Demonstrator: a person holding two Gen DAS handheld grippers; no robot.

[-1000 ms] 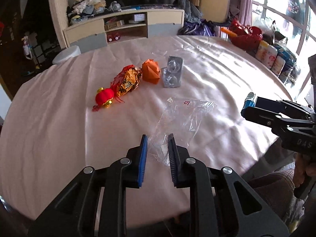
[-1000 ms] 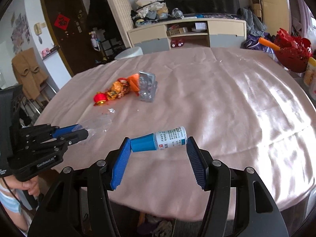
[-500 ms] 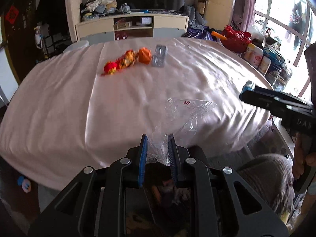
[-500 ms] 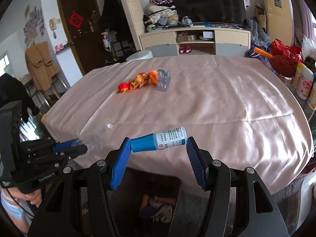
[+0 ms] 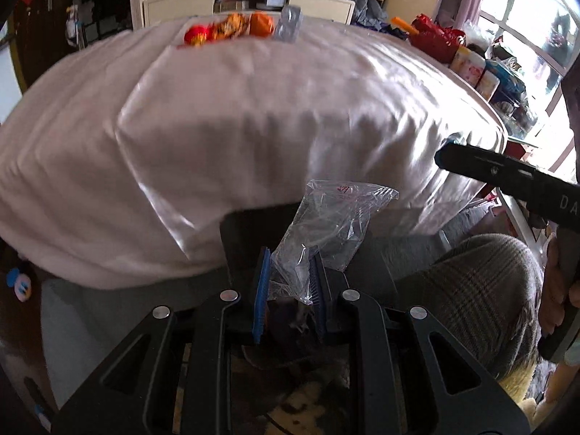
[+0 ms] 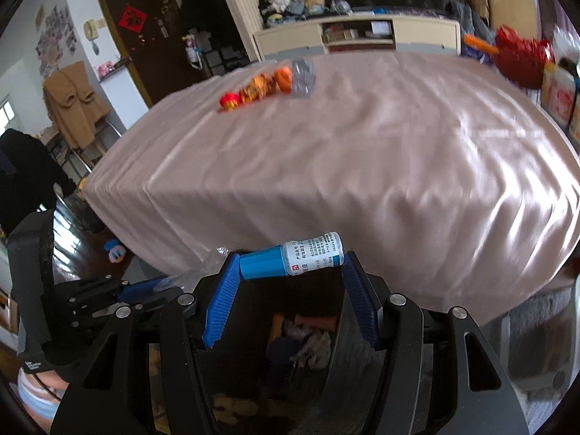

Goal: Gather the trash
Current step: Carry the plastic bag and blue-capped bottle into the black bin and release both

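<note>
Right wrist view: right gripper (image 6: 290,272) pinches a small bottle (image 6: 291,258) over the bin (image 6: 348,330); left gripper (image 5: 290,270) clamps a plastic bag (image 5: 326,224). 4 items (image 6: 268,85) remain on the table.

A pale TV cabinet (image 6: 357,34) stands behind the table, a dark door (image 6: 139,32) to its left.

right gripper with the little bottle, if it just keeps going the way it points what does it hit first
Most likely the open black trash bin below the table edge. The right gripper, shut on the small bottle, points down over the bin's mouth, where earlier trash lies. Depth is unclear.
</note>
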